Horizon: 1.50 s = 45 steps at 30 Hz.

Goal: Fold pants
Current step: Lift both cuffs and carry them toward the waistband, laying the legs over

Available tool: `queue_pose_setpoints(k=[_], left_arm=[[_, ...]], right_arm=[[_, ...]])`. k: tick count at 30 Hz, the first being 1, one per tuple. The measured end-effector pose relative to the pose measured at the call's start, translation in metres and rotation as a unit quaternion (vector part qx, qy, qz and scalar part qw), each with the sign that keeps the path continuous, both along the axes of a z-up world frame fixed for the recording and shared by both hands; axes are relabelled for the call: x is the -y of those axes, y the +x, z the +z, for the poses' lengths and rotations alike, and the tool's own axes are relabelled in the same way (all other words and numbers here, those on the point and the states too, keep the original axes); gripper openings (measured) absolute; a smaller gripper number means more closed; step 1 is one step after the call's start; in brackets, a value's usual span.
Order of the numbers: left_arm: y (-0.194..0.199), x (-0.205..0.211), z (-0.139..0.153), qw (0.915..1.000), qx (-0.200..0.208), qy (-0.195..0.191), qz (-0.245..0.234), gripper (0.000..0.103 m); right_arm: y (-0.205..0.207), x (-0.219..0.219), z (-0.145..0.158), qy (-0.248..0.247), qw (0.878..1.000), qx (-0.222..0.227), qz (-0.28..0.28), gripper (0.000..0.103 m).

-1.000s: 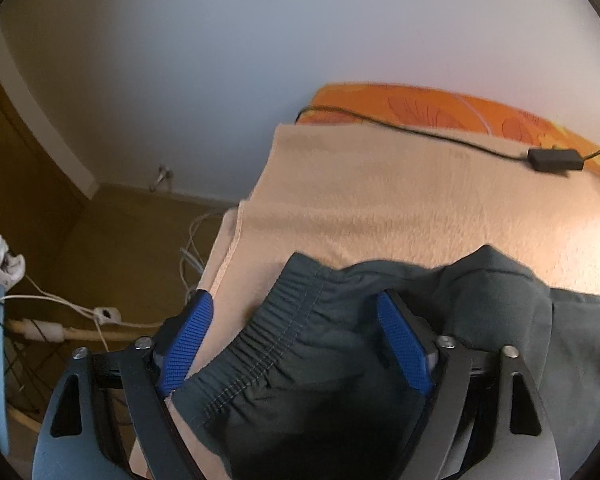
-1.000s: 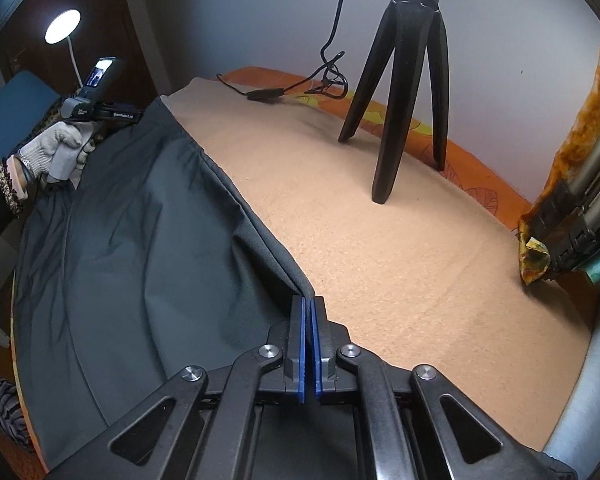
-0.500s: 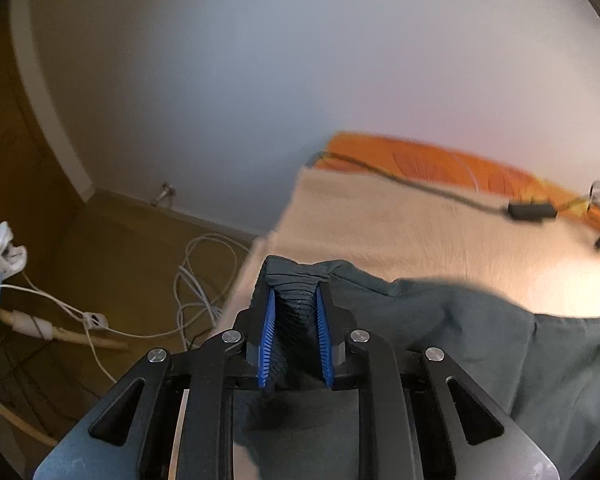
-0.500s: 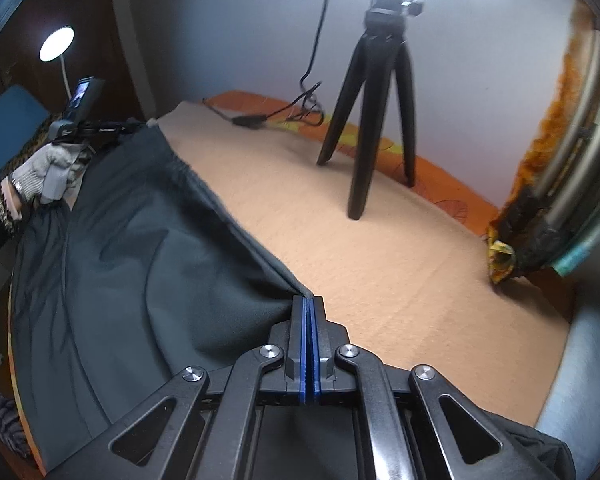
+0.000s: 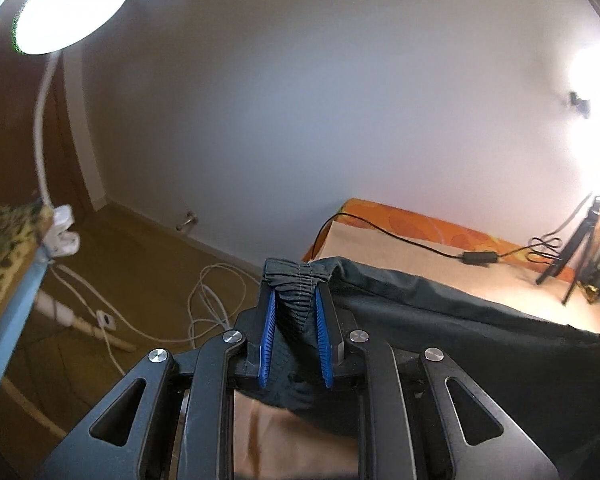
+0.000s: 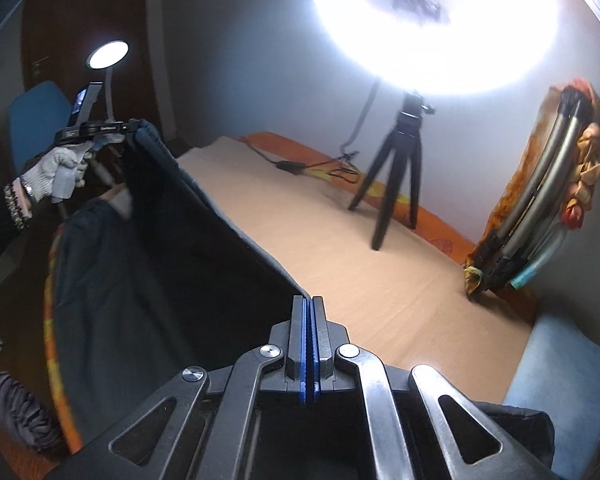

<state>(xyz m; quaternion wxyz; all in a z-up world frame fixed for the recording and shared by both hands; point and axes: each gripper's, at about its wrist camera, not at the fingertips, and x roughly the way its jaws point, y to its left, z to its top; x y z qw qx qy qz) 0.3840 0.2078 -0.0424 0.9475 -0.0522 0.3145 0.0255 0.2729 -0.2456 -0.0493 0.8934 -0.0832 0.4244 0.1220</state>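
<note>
A second ago the left hand-held gripper (image 5: 295, 308) stood spread around the elastic waistband (image 5: 296, 280) of the dark pants (image 5: 440, 320); now its blue pads (image 5: 270, 332) pinch that gathered band, which bunches up between them. The right hand-held gripper (image 6: 308, 344) is pressed together as before, with an edge of the pants (image 6: 148, 264) caught at its tips. Both have come up: earlier the cloth lay flat along the near side of the bed (image 6: 340, 264), and now its held edge stands raised off the beige cover, stretched in a taut line from one gripper to the other, while the rest hangs down toward the person's side. In the right wrist view the gloved hand (image 6: 56, 168) carries the left tool high at the far end of that line. With both ends secured and lifted, the fold looks ready to begin: the raised edge probably needs carrying across and laying down over the other half, kept level so the fabric does not slump or twist.
</note>
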Motion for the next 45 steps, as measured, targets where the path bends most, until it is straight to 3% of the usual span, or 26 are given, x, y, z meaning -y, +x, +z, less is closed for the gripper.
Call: queue_pose_setpoints(k=[11,17,22,23,30,37,39,40,41,45], left_arm=[[-0.114,-0.022,-0.062,0.9980,-0.042,-0.045,-0.016,0.018],[-0.148,-0.034,-0.080,0.9965,-0.058,-0.058,-0.015,0.026],[-0.181,-0.044,-0.076,0.9938,-0.058,-0.095,-0.005,0.043],[-0.186,-0.048,-0.075,0.9918,-0.057,-0.115,-0.001,0.048],[-0.192,-0.054,-0.075,0.9721,-0.048,-0.229,0.007,0.048],[-0.168,-0.042,-0.085,0.9574,-0.067,-0.280,0.027,0.048],[-0.164,-0.043,-0.089,0.9538,-0.071,-0.289,0.044,0.041],[-0.161,-0.043,-0.090,0.9537,-0.072,-0.288,0.049,0.017],[-0.160,-0.042,-0.091,0.9545,-0.077,-0.283,0.051,0.008],[-0.157,-0.040,-0.085,0.9600,-0.067,-0.266,0.058,0.004]], right_arm=[[-0.096,-0.025,-0.028,0.017,0.998,-0.068,0.009,0.000],[-0.123,-0.034,-0.048,0.003,0.995,-0.096,0.011,0.000],[-0.133,-0.040,-0.058,-0.012,0.994,-0.107,0.013,0.000],[-0.134,-0.041,-0.059,-0.014,0.994,-0.108,0.012,0.000],[-0.142,-0.042,-0.057,-0.016,0.995,-0.102,0.008,0.000],[-0.143,-0.042,-0.053,-0.019,0.996,-0.093,0.002,0.000],[-0.143,-0.043,-0.054,-0.022,0.996,-0.091,0.001,0.000],[-0.143,-0.044,-0.054,-0.024,0.996,-0.090,0.001,0.000],[-0.143,-0.045,-0.054,-0.027,0.996,-0.089,0.001,0.000],[-0.140,-0.046,-0.054,-0.031,0.996,-0.083,-0.004,0.000]])
